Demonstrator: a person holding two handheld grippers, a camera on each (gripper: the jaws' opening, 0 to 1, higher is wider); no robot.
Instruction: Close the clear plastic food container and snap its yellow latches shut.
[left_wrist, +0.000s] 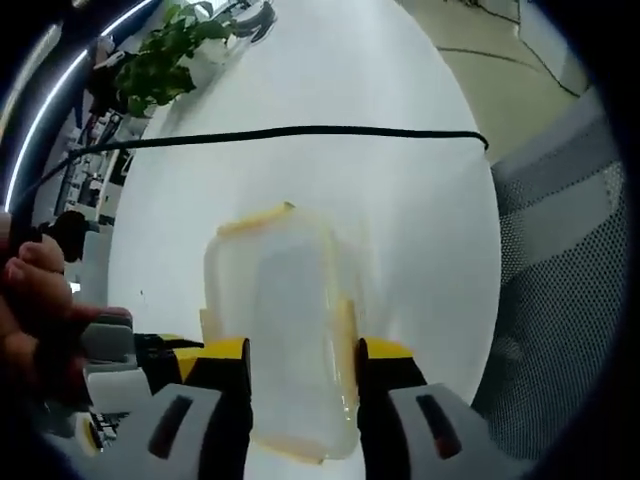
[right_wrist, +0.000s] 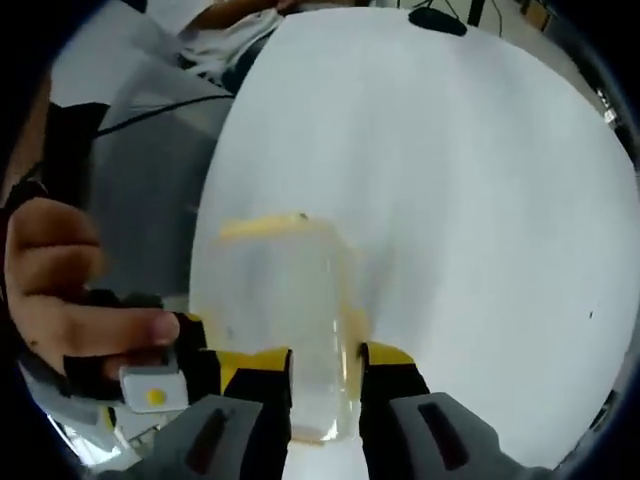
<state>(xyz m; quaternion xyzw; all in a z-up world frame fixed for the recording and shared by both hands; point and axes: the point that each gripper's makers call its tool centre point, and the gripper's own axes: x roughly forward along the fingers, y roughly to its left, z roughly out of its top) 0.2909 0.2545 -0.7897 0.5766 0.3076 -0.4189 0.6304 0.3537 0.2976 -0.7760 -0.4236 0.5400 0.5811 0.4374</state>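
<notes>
Container (left_wrist: 290, 320), clear with yellow latches (left_wrist: 255, 218), sits on white table (left_wrist: 400, 220).

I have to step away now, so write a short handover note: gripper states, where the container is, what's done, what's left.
Left gripper: jaws astride the near end of the clear container; grip not certain.
Right gripper: jaws close on the container's near end, seemingly clamped.
The container lies on the white table; the lid looks on.
Yellow latches: one at the far end, one along the side; too blurred to tell whether snapped.
Left: check the lid seating, press each latch shut.
</notes>
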